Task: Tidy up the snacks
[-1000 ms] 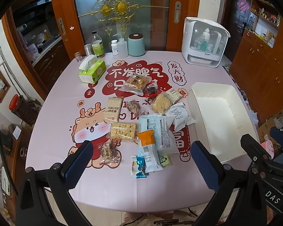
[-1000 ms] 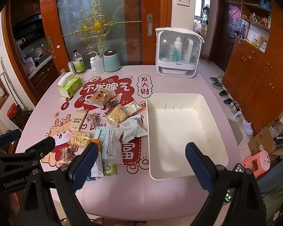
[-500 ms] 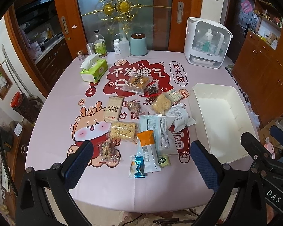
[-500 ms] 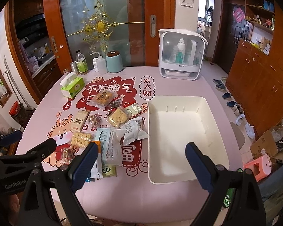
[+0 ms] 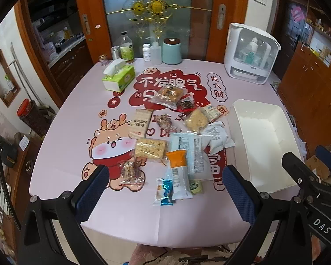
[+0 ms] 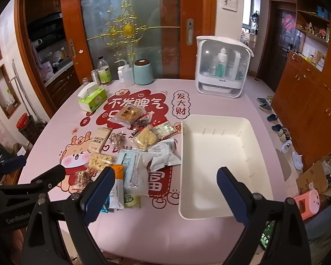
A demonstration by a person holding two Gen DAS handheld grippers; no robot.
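Note:
Several wrapped snacks lie in a loose heap on the pink table, among them an orange-topped packet (image 5: 177, 162), a pale blue packet (image 5: 194, 152), a clear bag of puffed bars (image 5: 151, 148) and a small blue packet (image 5: 164, 191). The heap also shows in the right wrist view (image 6: 134, 152). An empty white bin (image 6: 220, 161) stands to the right of the heap; it also shows in the left wrist view (image 5: 262, 141). My left gripper (image 5: 165, 196) is open and empty, above the table's near edge. My right gripper (image 6: 163, 195) is open and empty, near the bin's front left corner.
At the back of the table stand a green tissue box (image 5: 119, 78), bottles and a teal canister (image 5: 171, 50), and a white cabinet with bottles (image 5: 250, 53). Wooden cupboards line the right wall. Shoes (image 6: 282, 132) lie on the floor to the right.
Both grippers have risen and drawn back slightly, so the table looks a little farther off. No snack has moved and both grippers stay open.

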